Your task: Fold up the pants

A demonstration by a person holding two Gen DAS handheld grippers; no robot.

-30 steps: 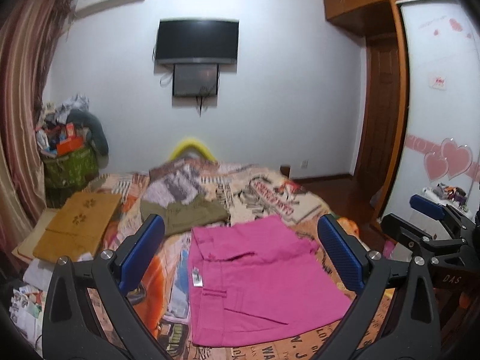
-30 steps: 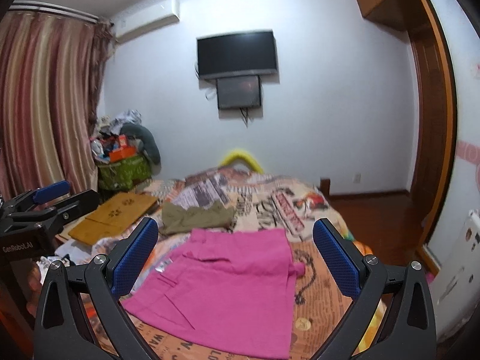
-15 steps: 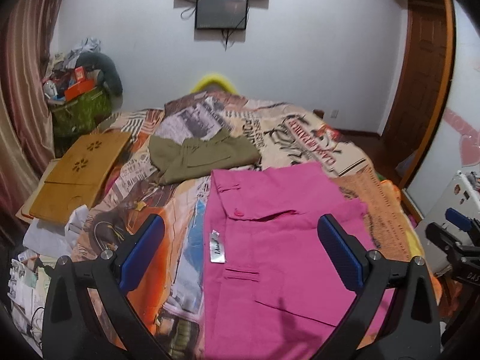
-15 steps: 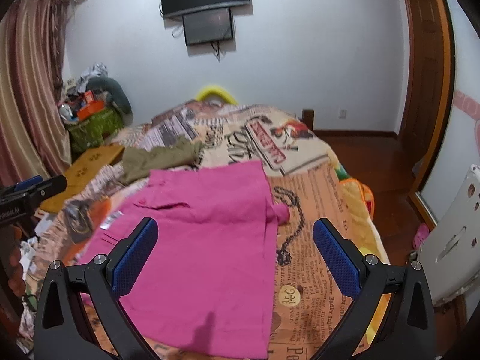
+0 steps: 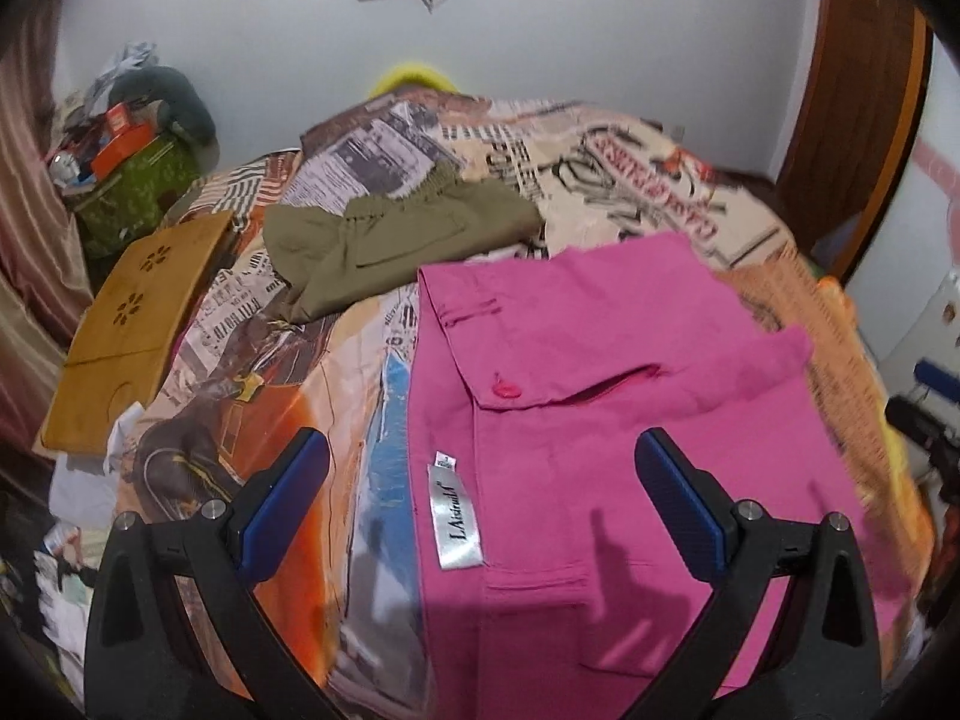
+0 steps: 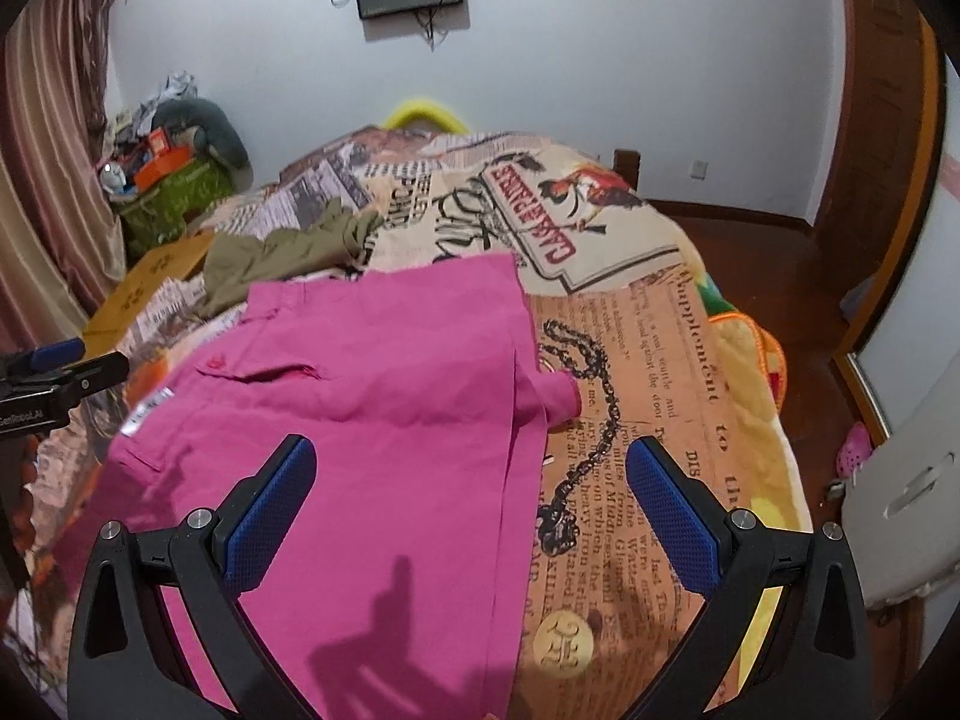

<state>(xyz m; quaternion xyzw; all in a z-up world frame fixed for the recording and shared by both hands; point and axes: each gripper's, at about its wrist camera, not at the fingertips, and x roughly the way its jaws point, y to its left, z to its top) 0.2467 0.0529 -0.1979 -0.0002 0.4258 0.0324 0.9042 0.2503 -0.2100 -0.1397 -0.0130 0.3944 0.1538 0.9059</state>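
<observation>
Pink pants [image 5: 600, 396] [image 6: 372, 396] lie spread flat on the bed, waistband to the left with a silver label [image 5: 457, 516] and a buttoned pocket flap. My left gripper [image 5: 480, 504] hovers open above the waistband edge, nothing between its blue pads. Over the pants' right edge my right gripper [image 6: 471, 510] is open too, one finger over the fabric and the other over the bedspread. Each gripper shows at the margin of the other's view.
Olive-green pants [image 5: 396, 228] lie folded further back on the bed. The bedspread [image 6: 648, 360] has a newspaper print. A wooden lap tray [image 5: 132, 324] sits at the left edge. Clutter bins [image 6: 168, 186] stand by the curtain; a wooden floor [image 6: 798, 312] lies to the right.
Both grippers have dropped and tilted down toward the bed, closing in on the pink pants. The pants have not moved. Both stay open.
</observation>
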